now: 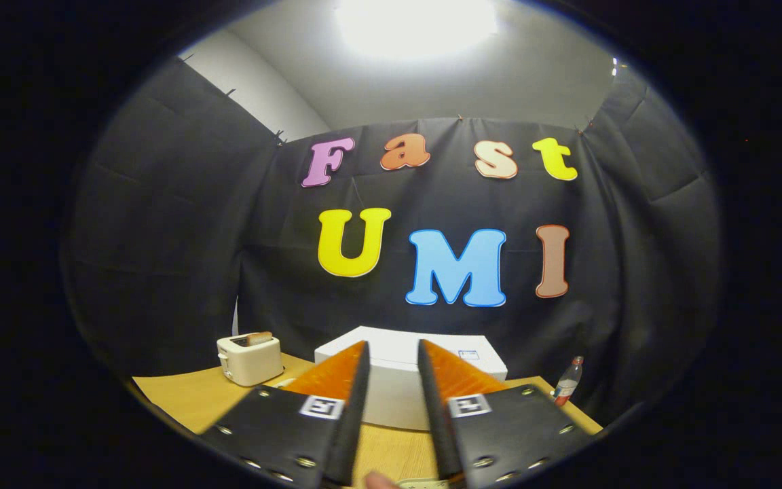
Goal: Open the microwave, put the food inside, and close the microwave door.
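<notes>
A white microwave (398, 380) stands on the wooden table (187, 401), beyond my fingertips, seen from above and in front; its door side is mostly hidden behind my fingers. My gripper (393, 348) hangs above the table's near part, open, its two orange fingers (337, 373) apart with nothing between them. The gap between them frames the microwave's top and front. A small pale object peeks in at the very bottom between the fingers' black bases; I cannot tell what it is.
A cream toaster (250, 358) with a slice of bread in it stands left of the microwave. A small plastic bottle (568, 382) with a red label stands to the microwave's right, near the table's far corner.
</notes>
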Demonstrator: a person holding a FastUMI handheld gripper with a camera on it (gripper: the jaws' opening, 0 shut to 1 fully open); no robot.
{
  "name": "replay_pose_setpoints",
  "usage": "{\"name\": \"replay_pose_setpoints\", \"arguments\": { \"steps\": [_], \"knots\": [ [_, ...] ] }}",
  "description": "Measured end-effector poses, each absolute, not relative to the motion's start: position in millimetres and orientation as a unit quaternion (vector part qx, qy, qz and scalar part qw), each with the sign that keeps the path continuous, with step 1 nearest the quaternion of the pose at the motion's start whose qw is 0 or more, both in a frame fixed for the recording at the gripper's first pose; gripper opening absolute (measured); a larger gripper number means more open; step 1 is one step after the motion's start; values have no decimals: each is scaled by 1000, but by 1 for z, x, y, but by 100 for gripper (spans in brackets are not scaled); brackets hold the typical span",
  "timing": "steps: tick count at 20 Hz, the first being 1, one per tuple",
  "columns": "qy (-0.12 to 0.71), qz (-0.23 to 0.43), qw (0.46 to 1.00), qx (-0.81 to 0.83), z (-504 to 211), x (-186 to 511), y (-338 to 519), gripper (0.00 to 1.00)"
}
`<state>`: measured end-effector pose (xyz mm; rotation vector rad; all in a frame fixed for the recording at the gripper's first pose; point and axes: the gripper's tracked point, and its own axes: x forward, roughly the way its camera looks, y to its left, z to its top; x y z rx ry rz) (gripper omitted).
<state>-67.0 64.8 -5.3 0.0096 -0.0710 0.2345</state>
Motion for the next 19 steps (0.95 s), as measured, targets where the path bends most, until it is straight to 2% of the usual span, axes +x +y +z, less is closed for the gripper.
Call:
{"name": "replay_pose_setpoints", "arguments": {
  "steps": [1,3,9,10,12,14,15,17,19],
  "knots": [
    [-33,103,994,2,0,-65,57,33],
    [-41,92,995,-7,15,-63,49,21],
    [-56,32,998,-18,35,-57,19,21],
    [-60,33,998,-16,35,-59,19,25],
    [-58,45,997,-17,30,-62,25,59],
    [-49,43,998,-21,24,-63,22,63],
    [-47,43,998,-22,23,-63,24,83],
    [-38,50,998,-26,19,-64,28,92],
    [-31,54,998,-25,16,-63,30,93]
  ]
}}
